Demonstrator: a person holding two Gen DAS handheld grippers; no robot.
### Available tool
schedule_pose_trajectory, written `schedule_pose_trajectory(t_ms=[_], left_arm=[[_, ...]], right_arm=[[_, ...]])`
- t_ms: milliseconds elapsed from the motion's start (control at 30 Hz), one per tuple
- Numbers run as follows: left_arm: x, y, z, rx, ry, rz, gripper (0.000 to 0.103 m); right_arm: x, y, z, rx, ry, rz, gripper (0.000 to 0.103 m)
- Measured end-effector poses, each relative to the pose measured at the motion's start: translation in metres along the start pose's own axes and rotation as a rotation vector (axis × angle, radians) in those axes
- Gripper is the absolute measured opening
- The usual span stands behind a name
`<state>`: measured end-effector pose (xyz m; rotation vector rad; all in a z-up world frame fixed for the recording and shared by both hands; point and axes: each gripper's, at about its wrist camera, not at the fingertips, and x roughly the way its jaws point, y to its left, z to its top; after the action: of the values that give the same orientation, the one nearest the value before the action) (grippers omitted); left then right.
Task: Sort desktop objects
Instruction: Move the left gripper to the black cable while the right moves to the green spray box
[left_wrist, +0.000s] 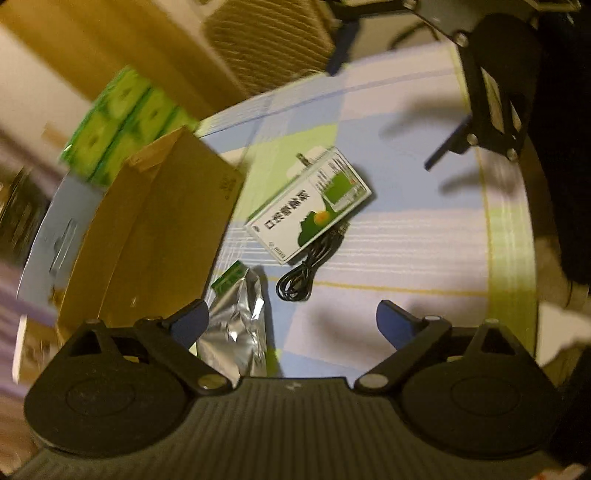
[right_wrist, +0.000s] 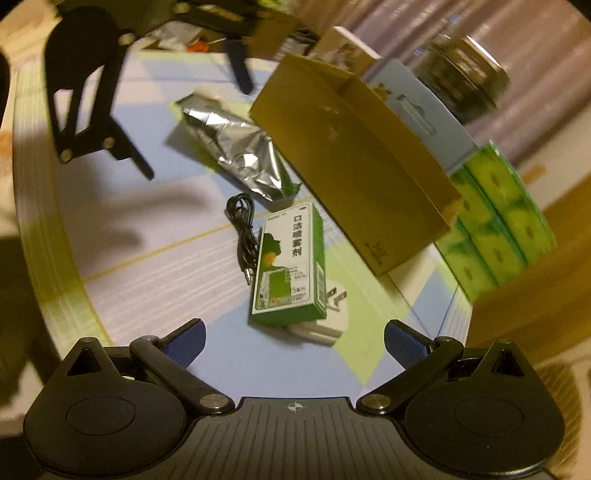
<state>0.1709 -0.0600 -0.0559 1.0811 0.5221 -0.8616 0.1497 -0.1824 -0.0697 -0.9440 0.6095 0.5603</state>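
1 cardboard box (right_wrist: 354, 158) | 1 green-and-white carton (right_wrist: 290, 266) | 1 foil pouch (right_wrist: 240, 147) | 1 coiled black cable (right_wrist: 242, 229) | 1 white plug (right_wrist: 330, 314) | 1 green block of tissue packs (right_wrist: 495, 221), pack count unclear | 1 glass jar (right_wrist: 461, 79) | 2 grippers (right_wrist: 295, 345) (left_wrist: 291, 325), both spread wide, nothing between fingers

round table (left_wrist: 424, 229), blue-green checked cloth; dim warm light; possibly curtain (right_wrist: 535, 48) behind.

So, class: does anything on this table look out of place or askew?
Yes: the green-and-white medicine box lies propped on a white plug adapter, so it sits tilted. Beside it, a crumpled silver foil pouch and a loosely coiled black cable lie unsorted.
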Motion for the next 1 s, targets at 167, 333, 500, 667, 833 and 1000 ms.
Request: schedule_pose_trajectory(t_ms=[167, 333, 500, 667, 833, 1000], left_arm=[[0.025, 0.0, 0.003, 0.111, 0.01, -0.034, 0.093], [0.044, 0.001, 0.005, 0.179, 0.012, -0.053, 0.091], [0.059, 0.006, 0.004, 0.223, 0.027, -0.082, 0.078], [0.073, 0.013, 0.005, 0.22, 0.023, -0.124, 0.072], [0.084, 0.021, 0.01, 0.208, 0.032, -0.172, 0.06], [0.095, 0.032, 0.014, 0.169, 0.05, -0.237, 0.051]], right_arm=[[0.021, 0.007, 0.009, -0.046, 0.018, -0.016, 0.095], [0.043, 0.012, 0.013, -0.09, 0.044, -0.031, 0.085], [0.057, 0.017, 0.014, -0.13, 0.048, -0.043, 0.084], [0.065, 0.016, 0.016, -0.139, 0.049, -0.039, 0.08], [0.071, 0.015, 0.018, -0.152, 0.049, -0.034, 0.075], [0.074, 0.014, 0.018, -0.144, 0.053, -0.032, 0.073]])
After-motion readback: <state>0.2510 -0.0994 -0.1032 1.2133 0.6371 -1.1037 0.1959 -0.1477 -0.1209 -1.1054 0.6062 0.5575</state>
